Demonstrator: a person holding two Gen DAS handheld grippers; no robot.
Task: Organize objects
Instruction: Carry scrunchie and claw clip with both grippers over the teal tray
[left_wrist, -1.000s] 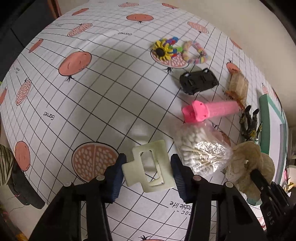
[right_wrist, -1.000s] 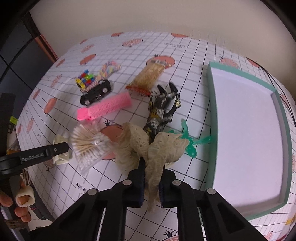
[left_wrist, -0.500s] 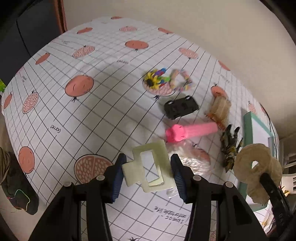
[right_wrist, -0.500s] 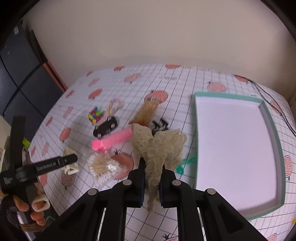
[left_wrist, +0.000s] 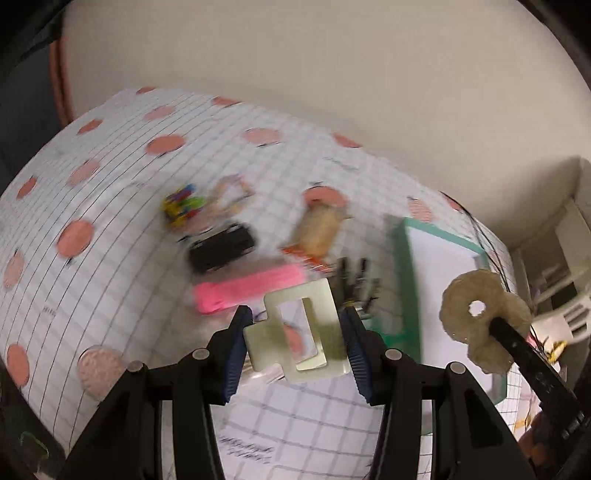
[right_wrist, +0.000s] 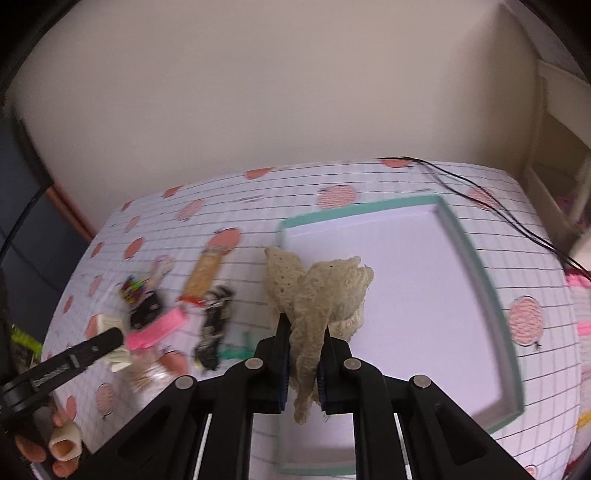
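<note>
Nearest me, the left gripper (left_wrist: 295, 341) is clamped on a pale hair claw clip (left_wrist: 300, 328), stiff and light, pinched across its flat sides, held up short of the tray (right_wrist: 476, 275); the right gripper (right_wrist: 303, 360) is shut on a cream lace scrunchie (right_wrist: 317, 291), soft and floppy, pinched by one fold, over the tray's near left corner; left of the tray lie a pink roller (left_wrist: 251, 290) and what looks, through blur, like a black toy car (left_wrist: 221, 249).
</note>
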